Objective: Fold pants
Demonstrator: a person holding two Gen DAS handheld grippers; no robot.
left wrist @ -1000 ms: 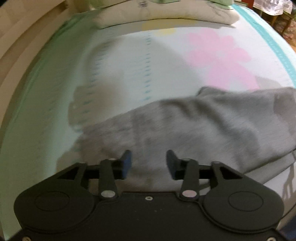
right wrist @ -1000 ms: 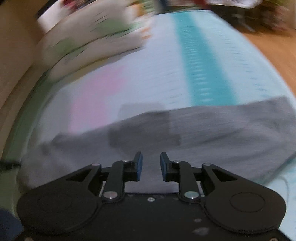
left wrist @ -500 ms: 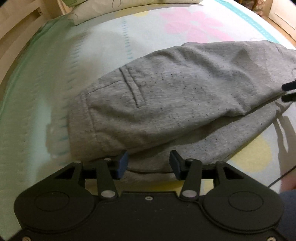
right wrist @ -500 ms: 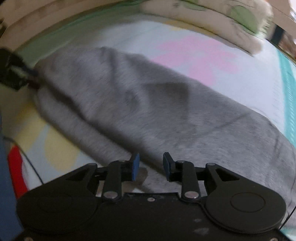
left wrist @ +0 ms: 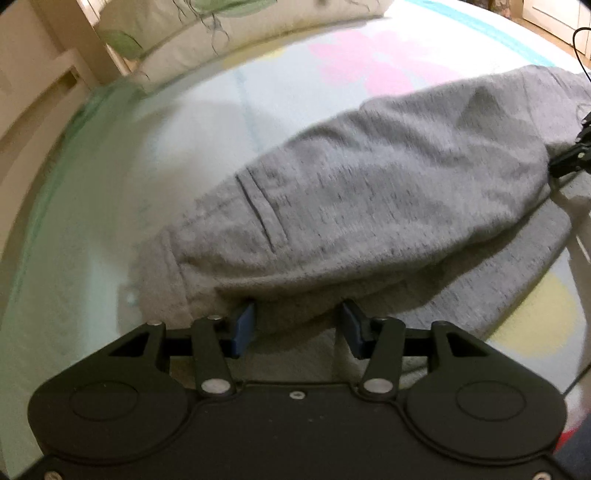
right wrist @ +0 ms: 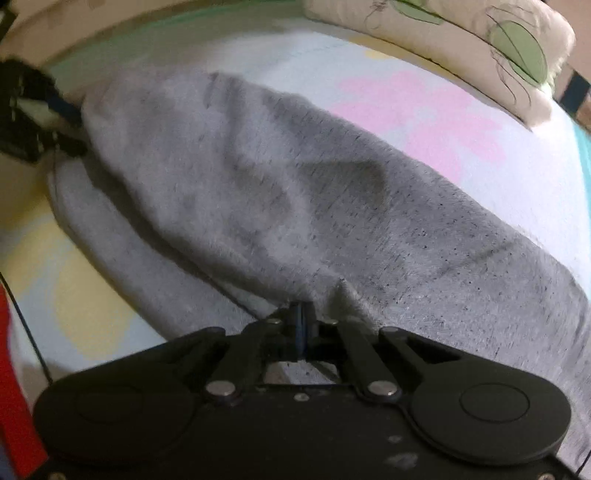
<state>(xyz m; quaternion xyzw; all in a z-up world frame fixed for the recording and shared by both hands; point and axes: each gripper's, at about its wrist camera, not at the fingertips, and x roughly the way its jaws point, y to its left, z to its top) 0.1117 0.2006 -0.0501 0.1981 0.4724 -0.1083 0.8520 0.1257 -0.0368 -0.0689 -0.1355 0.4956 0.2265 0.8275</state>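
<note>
Grey sweatpants (left wrist: 369, 192) lie folded lengthwise on a pastel bed sheet (left wrist: 147, 166), back pocket up. My left gripper (left wrist: 297, 325) is at the waist end, near the band. Its jaws are opening, and the folded near edge of the cloth sits between the blue pads without being pressed. In the right wrist view the pants (right wrist: 295, 192) run from upper left to lower right. My right gripper (right wrist: 302, 321) is shut on their near edge, and the cloth puckers at its tips. Each gripper shows in the other's view: the right gripper (left wrist: 576, 155) and the left gripper (right wrist: 37, 110).
A cream pillow with green leaf print (left wrist: 221, 33) lies along the head of the bed, also in the right wrist view as the pillow (right wrist: 461, 44). A thin black cable (right wrist: 26, 325) crosses the sheet at the near left, beside a red item (right wrist: 11, 387).
The right gripper swung over the pants, came down on their near edge and closed on the cloth. The left gripper dropped to the waist end, and the folded edge now lies between its pads.
</note>
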